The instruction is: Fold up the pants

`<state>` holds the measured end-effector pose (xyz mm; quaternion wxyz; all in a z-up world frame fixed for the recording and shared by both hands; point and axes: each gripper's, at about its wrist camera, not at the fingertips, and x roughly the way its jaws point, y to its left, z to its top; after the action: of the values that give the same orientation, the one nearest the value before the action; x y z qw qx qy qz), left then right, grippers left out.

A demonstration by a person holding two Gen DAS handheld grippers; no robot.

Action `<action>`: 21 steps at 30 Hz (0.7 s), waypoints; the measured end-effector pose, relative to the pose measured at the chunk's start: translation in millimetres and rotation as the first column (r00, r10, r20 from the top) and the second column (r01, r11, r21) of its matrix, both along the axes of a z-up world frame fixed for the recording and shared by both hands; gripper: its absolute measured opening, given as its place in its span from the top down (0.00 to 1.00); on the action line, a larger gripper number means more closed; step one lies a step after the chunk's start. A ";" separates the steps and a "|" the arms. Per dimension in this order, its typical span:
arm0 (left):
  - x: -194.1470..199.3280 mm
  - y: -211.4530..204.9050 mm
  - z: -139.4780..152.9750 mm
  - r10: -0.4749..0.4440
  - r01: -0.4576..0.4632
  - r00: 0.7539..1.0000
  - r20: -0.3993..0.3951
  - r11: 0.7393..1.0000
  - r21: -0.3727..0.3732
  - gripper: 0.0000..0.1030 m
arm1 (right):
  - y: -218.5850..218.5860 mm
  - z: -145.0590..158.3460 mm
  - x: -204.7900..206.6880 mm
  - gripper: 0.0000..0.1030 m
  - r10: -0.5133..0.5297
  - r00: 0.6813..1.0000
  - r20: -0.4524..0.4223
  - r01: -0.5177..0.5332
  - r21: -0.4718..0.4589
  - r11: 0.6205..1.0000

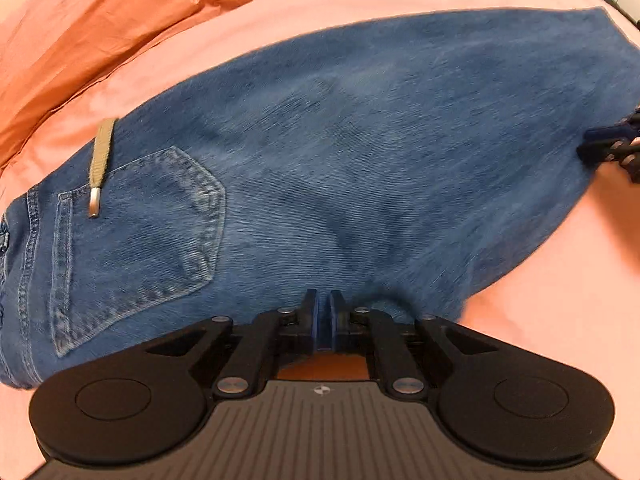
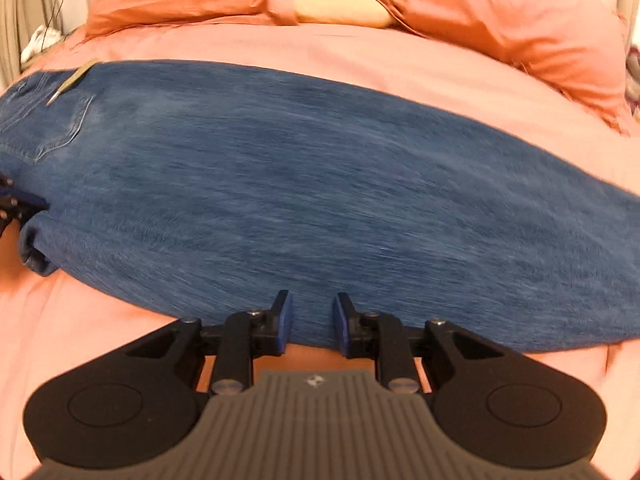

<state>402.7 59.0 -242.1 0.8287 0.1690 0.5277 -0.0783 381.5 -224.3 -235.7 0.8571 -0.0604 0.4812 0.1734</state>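
Blue jeans lie lengthwise across the pink bed, legs stacked, with a back pocket facing up at the left. A tan strap with a metal tip rests on the waist end. My left gripper sits at the jeans' near edge by the seat. Its jaws are almost together with a thin strip of denim between them. It shows at the left edge of the right wrist view. My right gripper hangs over the near edge of the leg. It is open, with the denim lying flat below the gap.
A pink sheet covers the bed around the jeans. Orange pillows and a pale cushion lie at the far side. Cables and a curtain stand at the far left.
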 end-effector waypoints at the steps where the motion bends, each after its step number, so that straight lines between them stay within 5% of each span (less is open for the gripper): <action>1: 3.2 1.6 1.4 0.008 -0.008 1.000 -0.011 1.000 -0.004 0.90 | -4.0 -0.9 2.4 0.86 0.006 1.000 -0.003 -0.006 0.013 1.000; 5: 4.9 -5.5 13.5 -0.038 0.038 0.999 -0.009 0.997 0.065 0.89 | -24.5 8.6 2.4 0.88 -0.001 1.000 0.007 0.000 0.028 1.000; 7: 4.2 -6.5 26.7 -0.058 0.057 0.998 0.018 0.995 0.078 0.88 | -43.4 17.7 -2.8 0.75 -0.036 0.999 0.017 0.035 0.052 0.998; 11: 11.8 -16.9 58.0 -0.069 0.065 0.994 0.079 0.997 0.052 0.88 | -118.8 27.4 -3.0 0.71 -0.216 0.976 -0.018 0.216 0.141 0.966; 16: 30.9 -63.4 77.2 -0.093 0.097 0.988 0.124 0.995 -0.020 0.88 | -234.3 31.3 3.1 0.67 -0.490 0.868 -0.081 0.494 0.243 0.835; 21: 54.8 -127.0 67.5 -0.181 0.191 0.974 0.134 0.980 -0.060 0.88 | -339.0 24.9 13.4 0.63 -0.651 0.740 -0.169 0.666 0.317 0.675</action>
<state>457.5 -68.0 -174.6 0.8554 0.1921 0.4524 -0.1637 394.9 -563.2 -210.8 0.8475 0.2771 0.4485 -0.0613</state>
